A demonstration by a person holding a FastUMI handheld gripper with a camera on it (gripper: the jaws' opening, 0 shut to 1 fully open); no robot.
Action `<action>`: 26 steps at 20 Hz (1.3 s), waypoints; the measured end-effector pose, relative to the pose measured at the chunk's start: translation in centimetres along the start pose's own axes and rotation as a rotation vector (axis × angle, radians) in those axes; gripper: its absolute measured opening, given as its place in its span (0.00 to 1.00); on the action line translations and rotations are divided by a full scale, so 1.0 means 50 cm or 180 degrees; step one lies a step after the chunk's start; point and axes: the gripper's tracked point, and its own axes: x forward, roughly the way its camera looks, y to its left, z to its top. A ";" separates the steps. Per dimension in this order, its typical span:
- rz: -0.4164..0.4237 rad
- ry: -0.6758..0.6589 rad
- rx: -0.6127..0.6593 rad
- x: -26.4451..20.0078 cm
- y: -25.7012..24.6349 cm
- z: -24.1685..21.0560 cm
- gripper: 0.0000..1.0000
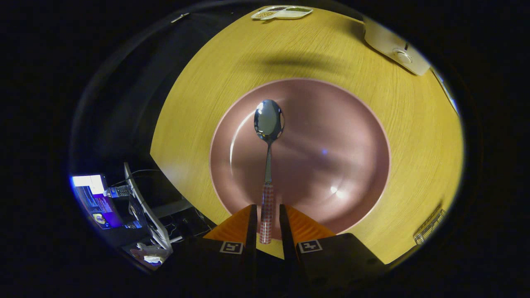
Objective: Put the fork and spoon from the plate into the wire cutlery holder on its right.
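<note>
A metal spoon (pixel 268 124) with a red-and-white checked handle points straight ahead from my gripper (pixel 267 207), bowl facing up. The gripper is shut on the checked handle, a finger pressing on each side. The spoon hangs over a wide pink plate (pixel 331 136), which lies on the yellow wooden table beyond and below the fingers and holds nothing else. A bit of the wire cutlery holder (pixel 430 227) shows to the right of the plate, level with the fingers; its contents are hidden.
A white compartment tray (pixel 281 12) with food sits at the table's far edge. A white device (pixel 395 47) lies at the far right. Left of the table, below its edge, are lit screens (pixel 97 200) and cables.
</note>
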 end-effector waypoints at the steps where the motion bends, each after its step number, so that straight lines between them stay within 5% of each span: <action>1: -0.0004 -0.0003 -0.0025 0.007 0.000 -0.003 0.33; 2: -0.0015 -0.0004 -0.0013 -0.002 -0.003 0.006 0.16; 4: 0.0001 -0.0069 -0.0019 -0.007 -0.012 0.016 0.10; 13: 0.0574 -0.0446 0.0145 -0.243 -0.059 -0.024 0.09; 26: 0.0389 -0.0865 0.0763 -0.539 -0.344 -0.254 0.09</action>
